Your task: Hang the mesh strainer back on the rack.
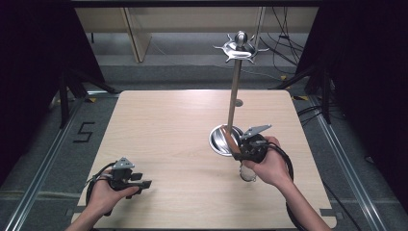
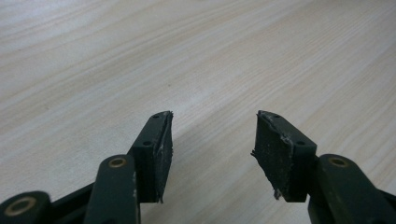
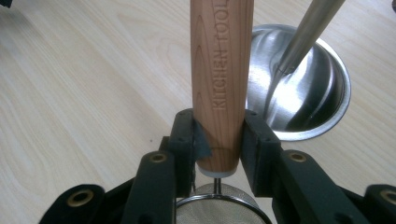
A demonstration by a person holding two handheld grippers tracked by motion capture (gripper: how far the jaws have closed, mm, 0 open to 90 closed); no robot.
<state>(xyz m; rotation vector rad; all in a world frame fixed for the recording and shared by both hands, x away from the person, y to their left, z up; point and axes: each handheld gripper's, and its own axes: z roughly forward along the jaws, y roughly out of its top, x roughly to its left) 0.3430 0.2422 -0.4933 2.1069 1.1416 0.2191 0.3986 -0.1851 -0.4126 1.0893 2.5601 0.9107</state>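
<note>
Pale wooden table point(image 1: 163, 139) fills the middle of the high view, with grey floor and dark curtains around it. At roughly 3 o'clock from the table's centre stands a metal rack: a round steel base point(image 1: 222, 140), a tall pole point(image 1: 234, 91) and a hook crown point(image 1: 239, 48) at the top (the crown reaches past the table's 12 o'clock edge).

Just beside the base, at its 4 o'clock, the right gripper point(image 3: 219, 140) is clamped on the wooden handle point(image 3: 220, 70) of a small mesh strainer point(image 3: 217, 205), whose mesh head lies below the jaws in the right gripper view.

Over at 8 o'clock, well apart, the left gripper point(image 2: 212, 140) sits spread wide above bare wood, grasping nothing.
</note>
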